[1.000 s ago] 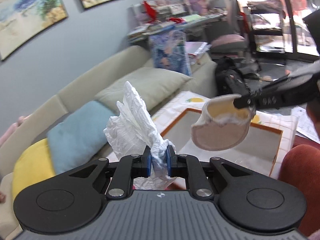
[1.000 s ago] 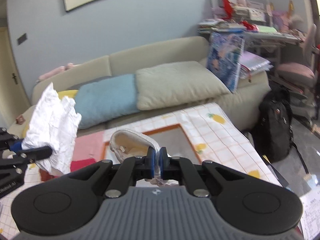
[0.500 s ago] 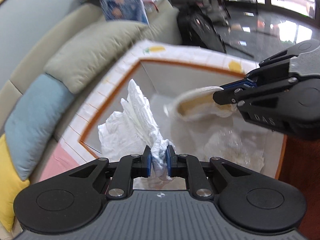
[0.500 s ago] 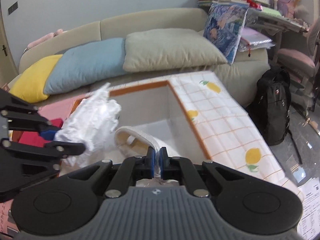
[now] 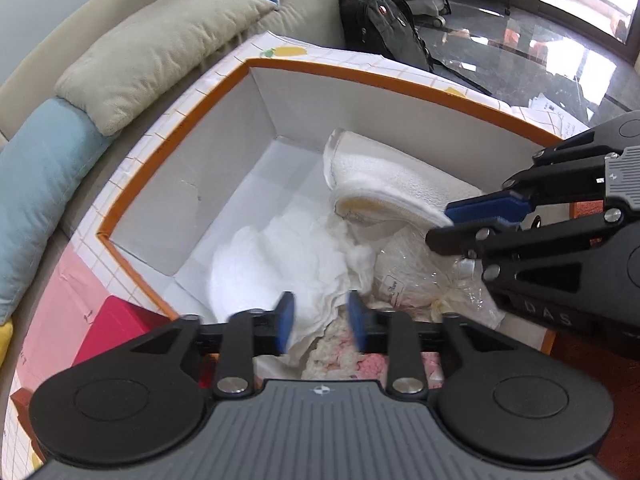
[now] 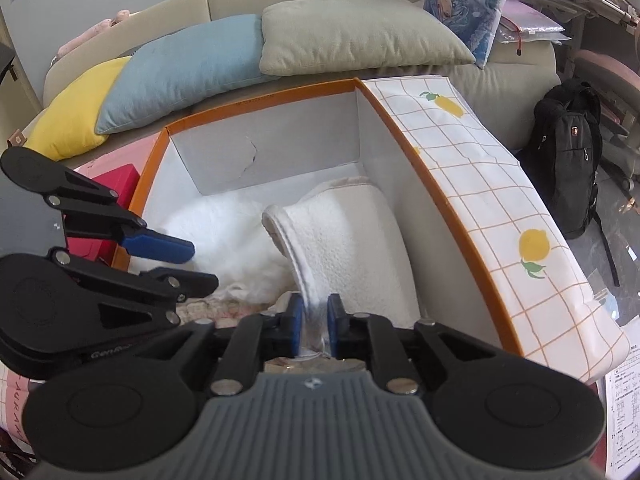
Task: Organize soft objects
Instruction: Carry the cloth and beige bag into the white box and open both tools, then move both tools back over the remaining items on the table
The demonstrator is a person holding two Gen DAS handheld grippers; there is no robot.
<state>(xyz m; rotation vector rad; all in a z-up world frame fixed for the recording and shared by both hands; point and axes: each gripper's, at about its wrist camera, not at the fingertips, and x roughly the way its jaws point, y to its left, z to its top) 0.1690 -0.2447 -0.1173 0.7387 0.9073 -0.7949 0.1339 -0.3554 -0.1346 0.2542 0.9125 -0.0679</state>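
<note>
A white box with an orange rim [image 5: 384,80] [image 6: 256,102] sits on the table. My left gripper [image 5: 320,326] is open above its near side, and the crumpled white cloth [image 5: 280,264] [image 6: 216,228] lies loose on the box floor under its jaws. My right gripper [image 6: 313,322] [image 5: 476,220] reaches in from the right. Its jaws stand slightly apart around the edge of a white slipper [image 6: 344,240] [image 5: 392,192], which rests on the other items in the box. A clear bag of cream stuffing [image 5: 420,280] and a pink-and-cream knit piece [image 5: 340,356] lie there too.
A lemon-print tablecloth [image 6: 500,208] covers the table. A red box [image 5: 116,328] sits left of the white box. A sofa with green [image 6: 352,32], blue [image 6: 188,68] and yellow [image 6: 76,112] cushions stands behind. A black backpack [image 6: 568,152] stands on the floor to the right.
Both grippers came down into the box. My left gripper opened and let the white cloth fall onto the box floor. The slipper now rests in the box and my right jaws have loosened.
</note>
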